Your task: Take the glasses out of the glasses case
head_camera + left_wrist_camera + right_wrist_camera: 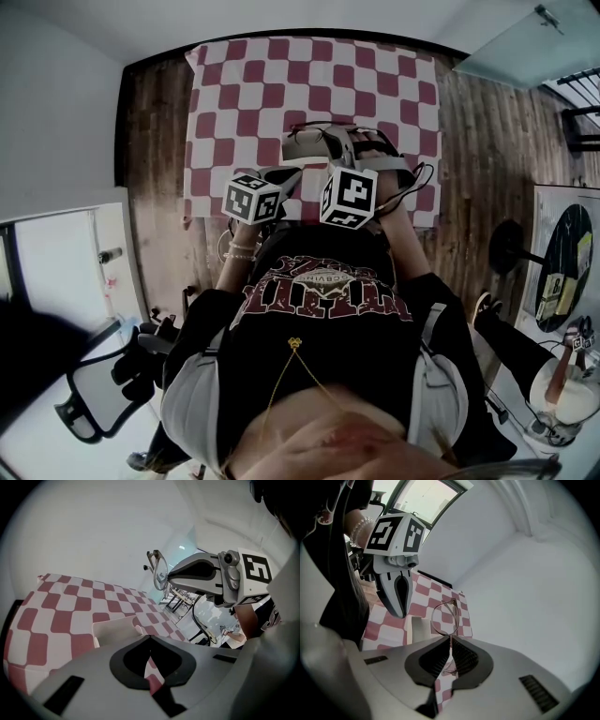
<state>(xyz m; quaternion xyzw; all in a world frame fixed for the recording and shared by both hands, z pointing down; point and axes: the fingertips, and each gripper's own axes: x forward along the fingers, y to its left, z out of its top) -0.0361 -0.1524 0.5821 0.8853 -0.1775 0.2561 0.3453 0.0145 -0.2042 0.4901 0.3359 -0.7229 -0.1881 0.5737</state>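
Thin metal-rimmed glasses (445, 617) stand up out of my right gripper (451, 639), which is shut on their frame, one round lens above the jaws. In the left gripper view the same glasses (160, 569) hang in the air at the right gripper's (169, 576) tip, well above the cloth. The white glasses case (115, 629) lies on the red-and-white checked tablecloth (281, 75), just beyond my left gripper (150, 637). That gripper's jaws meet at the tips with nothing visible between them. From the right gripper view it (399, 613) points down beside the case (418, 629).
The checked cloth covers a small table with dark wooden floor (487, 141) around it. A black office chair (103, 394) stands at the person's left. Desks and chairs (183, 597) show in the distance past the table's far edge.
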